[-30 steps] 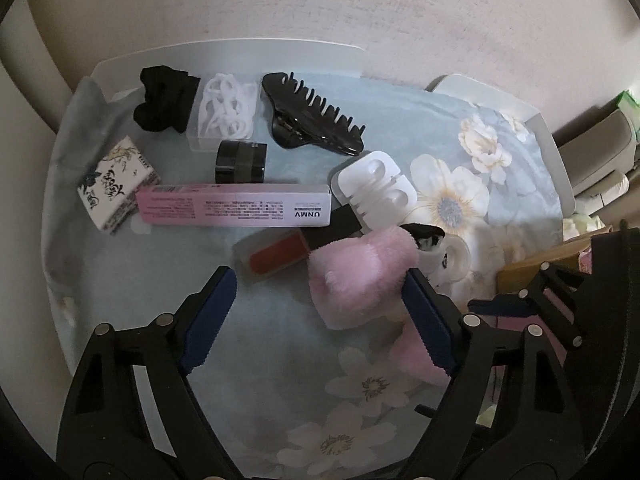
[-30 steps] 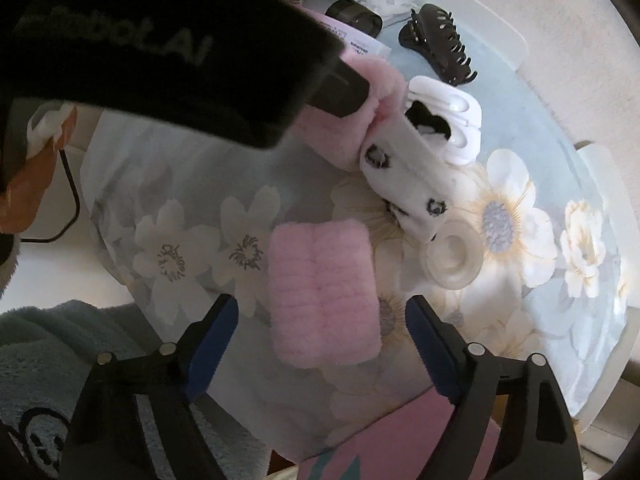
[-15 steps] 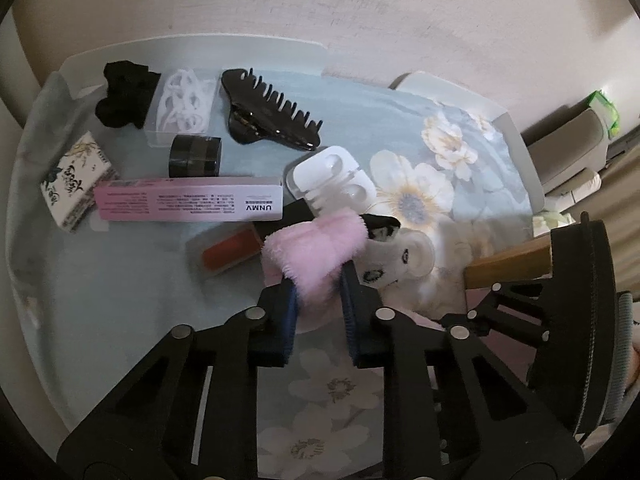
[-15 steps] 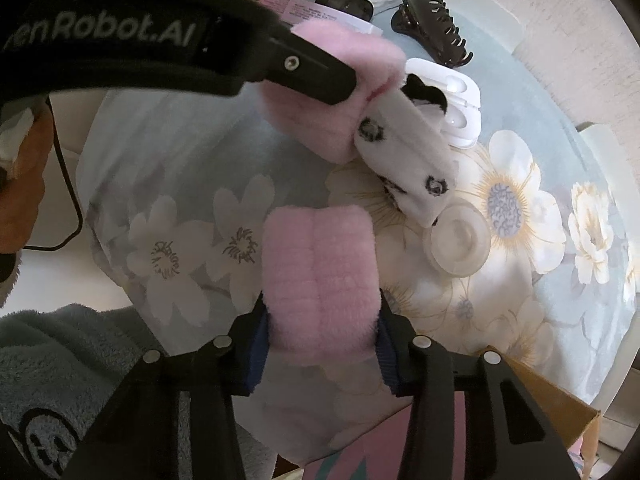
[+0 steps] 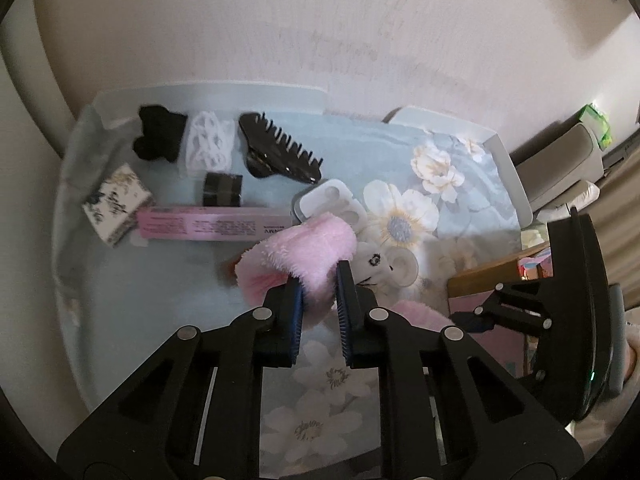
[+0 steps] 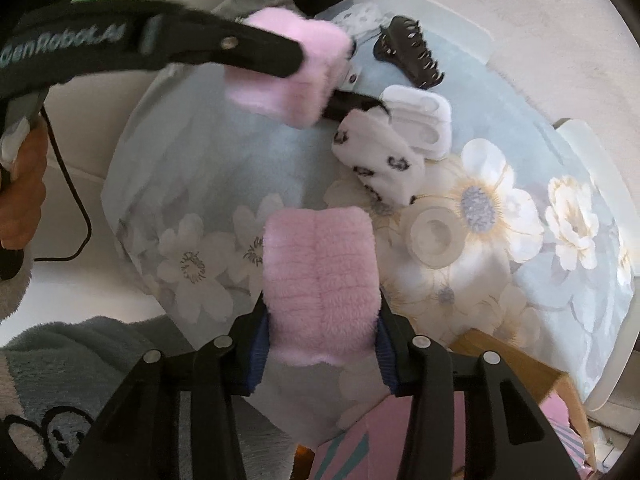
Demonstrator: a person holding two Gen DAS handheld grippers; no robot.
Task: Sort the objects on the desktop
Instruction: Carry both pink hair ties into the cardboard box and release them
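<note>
A: In the left wrist view, what do we see?

B: We see the left gripper (image 5: 319, 286) clamped on a pink fluffy band (image 5: 304, 248), lifted above the floral cloth (image 5: 160, 300). Beyond it lie a pink carton (image 5: 212, 226), a black jar (image 5: 223, 189), a black claw clip (image 5: 280, 155), a white earbud case (image 5: 332, 204), a black scrunchie (image 5: 160, 138), white hair ties (image 5: 211, 143) and a patterned packet (image 5: 116, 204). A white spotted sock (image 5: 376, 266) sits just right of the fingers. The right gripper's body appears at the right edge.

A: And the right wrist view?

B: We see the right gripper (image 6: 320, 344) closed around a second pink fluffy band (image 6: 320, 276), its blue pads (image 6: 262, 350) pressing both sides. The left gripper (image 6: 304, 64) crosses the upper left, holding the first pink fluffy band (image 6: 292, 68) in the air. The white spotted sock (image 6: 380, 160) lies touching the white earbud case (image 6: 420, 118); a clear round lid (image 6: 436, 238) rests near it on the floral cloth (image 6: 560, 320). The black claw clip (image 6: 408, 54) lies farther back. A wooden box edge (image 6: 516, 364) shows at lower right.
</note>
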